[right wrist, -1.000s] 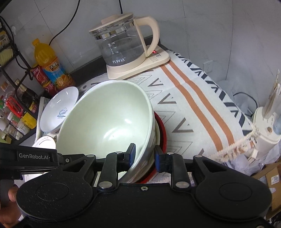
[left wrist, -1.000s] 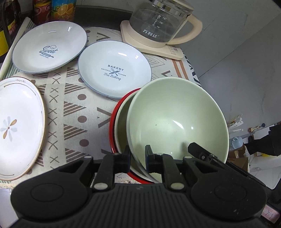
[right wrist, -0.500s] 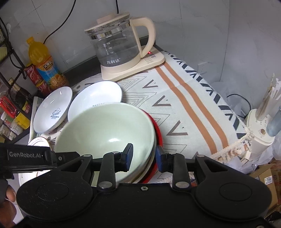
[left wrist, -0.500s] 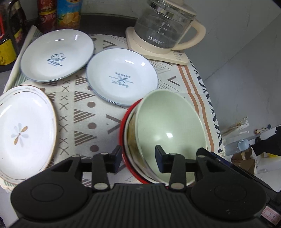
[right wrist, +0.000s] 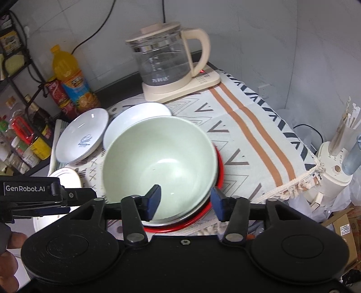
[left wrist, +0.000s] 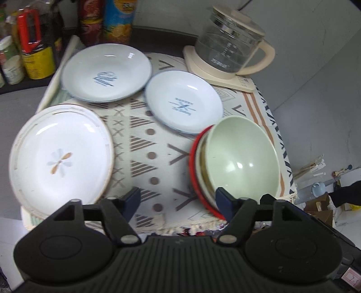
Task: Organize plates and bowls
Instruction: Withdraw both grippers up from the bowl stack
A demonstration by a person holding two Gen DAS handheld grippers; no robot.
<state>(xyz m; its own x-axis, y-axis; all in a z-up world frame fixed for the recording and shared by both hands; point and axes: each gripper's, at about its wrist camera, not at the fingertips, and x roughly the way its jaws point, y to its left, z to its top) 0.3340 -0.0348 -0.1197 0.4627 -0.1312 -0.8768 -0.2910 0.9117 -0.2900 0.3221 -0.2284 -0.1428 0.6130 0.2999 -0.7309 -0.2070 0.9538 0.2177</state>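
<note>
A pale green glazed bowl [left wrist: 242,157] [right wrist: 160,166] sits nested upright atop a cream dish and a red-rimmed plate [left wrist: 195,171] [right wrist: 198,219] at the near edge of the patterned cloth. Just behind it lie two white, blue-rimmed shallow plates, one printed with a crossed bakery emblem [left wrist: 183,104] [right wrist: 137,117], the other with blue script [left wrist: 106,73] [right wrist: 82,135]. A large white oval plate with a flower motif [left wrist: 59,155] [right wrist: 65,177] lies flat to the left, well apart from the stack.

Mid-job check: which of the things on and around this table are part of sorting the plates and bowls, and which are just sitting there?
Job:
green bowl
red-rimmed plate under it
Bakery plate
Sweet plate
flower plate

Lying about:
glass kettle
orange juice bottle
crisp tubes
</note>
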